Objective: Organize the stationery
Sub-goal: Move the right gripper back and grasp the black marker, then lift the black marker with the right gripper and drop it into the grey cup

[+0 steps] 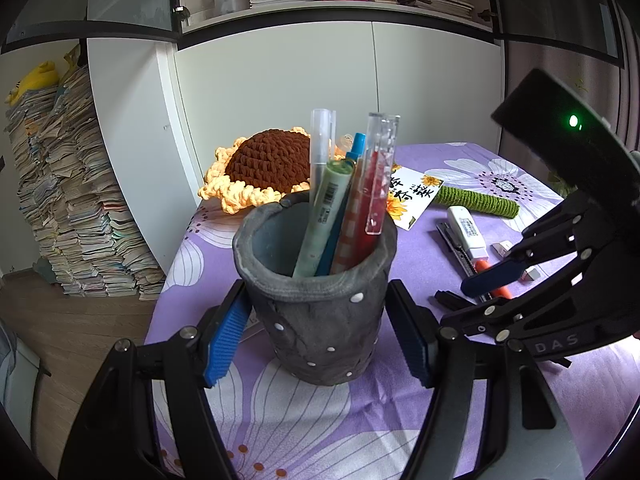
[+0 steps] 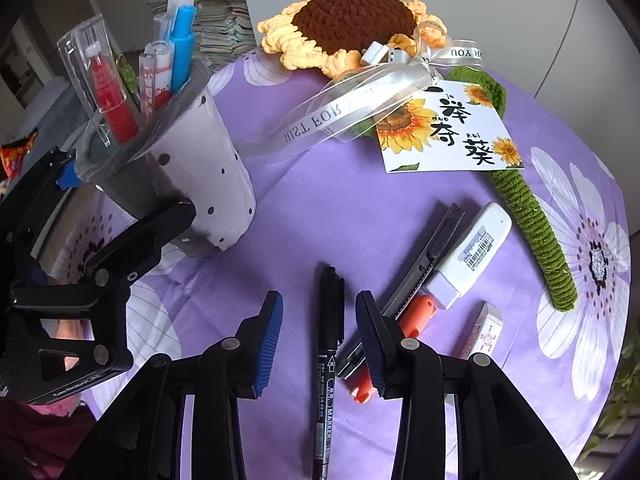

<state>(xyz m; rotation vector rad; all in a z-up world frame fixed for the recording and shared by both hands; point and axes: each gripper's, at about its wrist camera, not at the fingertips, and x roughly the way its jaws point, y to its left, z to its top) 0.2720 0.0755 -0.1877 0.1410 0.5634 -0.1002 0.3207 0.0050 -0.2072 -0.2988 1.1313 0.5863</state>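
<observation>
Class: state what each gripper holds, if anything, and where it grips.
Left gripper brackets the grey pen pot at mid-wall; contact is unclear. Right gripper, open, straddles the black marker and holds nothing.

Black linkage grippers (image 2: 319, 336), blue ribbed pads (image 2: 270, 340) (silver rivets), green LED (image 1: 573, 121)

A grey pen holder (image 1: 316, 312) dotted with white is seen on a bench (image 2: 328, 216) draped in purple with white flower prints. A black marker (image 2: 329, 344) with white lettering is shown, an orange cutter (image 2: 416, 312) beside it, and blue pads (image 2: 269, 344) on black tongs (image 2: 320, 344).
</observation>
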